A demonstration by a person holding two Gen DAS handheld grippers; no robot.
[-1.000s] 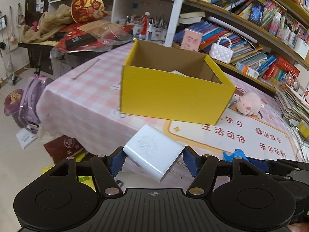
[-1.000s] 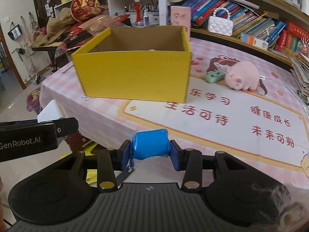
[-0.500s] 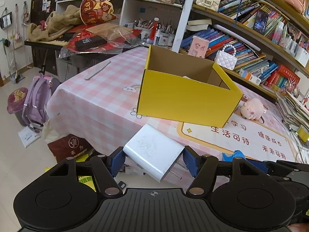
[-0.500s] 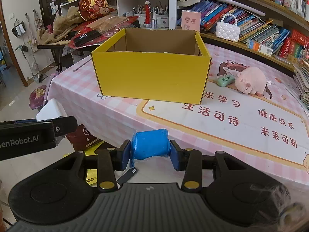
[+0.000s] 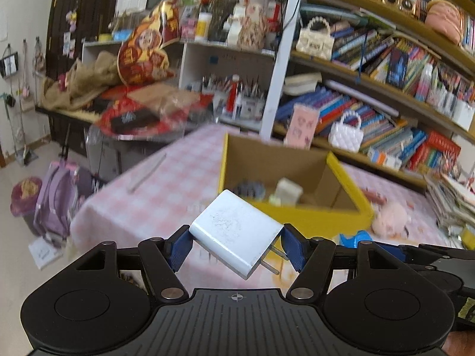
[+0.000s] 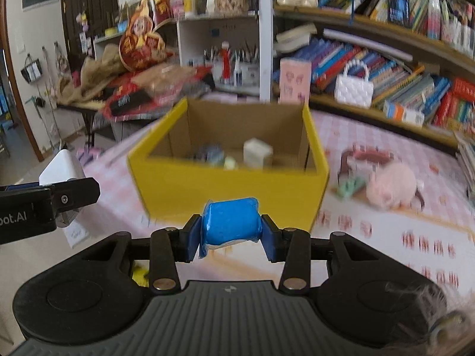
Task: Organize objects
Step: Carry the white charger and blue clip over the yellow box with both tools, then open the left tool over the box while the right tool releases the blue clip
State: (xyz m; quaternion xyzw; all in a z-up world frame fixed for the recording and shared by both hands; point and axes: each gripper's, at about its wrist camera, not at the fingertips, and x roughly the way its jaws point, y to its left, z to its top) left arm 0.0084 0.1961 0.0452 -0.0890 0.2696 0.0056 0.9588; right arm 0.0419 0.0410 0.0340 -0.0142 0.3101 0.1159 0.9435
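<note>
the left gripper [image 5: 236,244] has its jaws clenched on a white charger [image 5: 236,234], which sits tilted between the blue pads [image 5: 177,249] with its two metal prongs pointing toward the right jaw. the right gripper [image 6: 230,233] has its jaws clamped on a blue packet [image 6: 231,221], squeezed from both sides. ahead of both pairs of jaws a yellow box [image 6: 225,188] stands open on the pink checked bench [image 5: 178,184], with a few small blurred things on its floor. beyond the right jaw of the right gripper a pink plush pig [image 6: 392,185] lies on the bench beside the box.
</note>
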